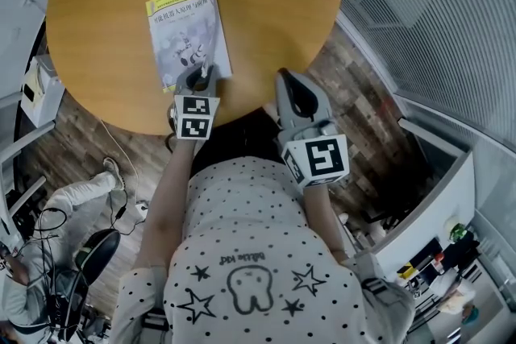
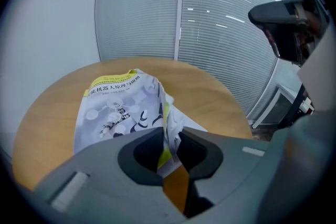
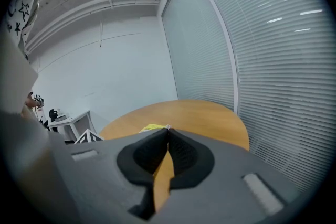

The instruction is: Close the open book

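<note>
While the right gripper (image 1: 285,76) hangs at the near edge of the round wooden table (image 1: 274,4), jaws together and empty, the left gripper (image 1: 198,76) points down at the near corner of the book (image 1: 187,32). Its jaws stand slightly apart, with the cover's edge between them. The book lies cover up near the table's front edge. Slatted blinds (image 2: 226,34) stand beyond.

The book (image 1: 185,32), grey-white with a yellow top band, lies cover-up, its cover bowed upward, near corner between the left claw's (image 1: 199,75) jaws.
</note>
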A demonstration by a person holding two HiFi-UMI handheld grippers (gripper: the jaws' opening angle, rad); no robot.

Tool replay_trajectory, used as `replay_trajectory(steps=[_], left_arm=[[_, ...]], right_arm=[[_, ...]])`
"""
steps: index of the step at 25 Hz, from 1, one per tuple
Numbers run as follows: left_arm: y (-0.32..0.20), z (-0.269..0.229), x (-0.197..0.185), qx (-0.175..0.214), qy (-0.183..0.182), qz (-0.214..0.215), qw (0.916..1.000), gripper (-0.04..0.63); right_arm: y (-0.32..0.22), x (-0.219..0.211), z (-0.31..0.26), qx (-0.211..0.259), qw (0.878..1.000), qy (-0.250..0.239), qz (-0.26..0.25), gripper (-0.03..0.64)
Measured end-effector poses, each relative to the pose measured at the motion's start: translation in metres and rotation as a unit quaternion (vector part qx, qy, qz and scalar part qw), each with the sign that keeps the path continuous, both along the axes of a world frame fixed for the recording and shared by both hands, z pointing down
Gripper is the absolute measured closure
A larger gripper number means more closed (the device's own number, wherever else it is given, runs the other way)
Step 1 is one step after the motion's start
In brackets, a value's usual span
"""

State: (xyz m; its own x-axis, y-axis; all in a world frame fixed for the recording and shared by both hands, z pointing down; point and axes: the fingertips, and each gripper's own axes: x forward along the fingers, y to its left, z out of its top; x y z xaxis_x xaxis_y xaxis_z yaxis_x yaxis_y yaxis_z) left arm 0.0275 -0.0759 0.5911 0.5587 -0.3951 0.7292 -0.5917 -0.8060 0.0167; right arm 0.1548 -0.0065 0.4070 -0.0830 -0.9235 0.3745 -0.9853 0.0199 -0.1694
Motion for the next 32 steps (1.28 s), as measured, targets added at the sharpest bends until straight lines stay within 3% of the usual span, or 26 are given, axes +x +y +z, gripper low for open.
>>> replay_trajectory(steps=[8, 12, 21, 27, 32], left_arm=[[-0.002, -0.001, -0.003, -0.004, 0.015, -0.012, 0.9998, 0.522], [-0.002, 0.0, -0.006, -0.026, 0.027, -0.026, 0.999, 0.506], [-0.002, -0.01, -0.007, -0.034, 0.037, -0.015, 0.9986, 0.466], [0.021, -0.02, 0.015, -0.026, 0.066, 0.026, 0.9971, 0.304], [0.025, -0.026, 0.018, -0.029, 0.084, 0.036, 0.9954, 0.287]], right_arm=[[-0.002, -0.007, -0.005, 0.005, 1.0, 0.004, -0.005, 0.612], [-0.002, -0.011, -0.005, 0.004, 1.0, 0.003, -0.006, 0.612], [-0.004, -0.008, -0.007, 0.006, 1.0, 0.002, -0.006, 0.612], [0.005, -0.001, -0.01, 0.01, 1.0, 0.002, -0.007, 0.612], [0.004, -0.003, -0.01, 0.01, 1.0, 0.003, -0.01, 0.612]])
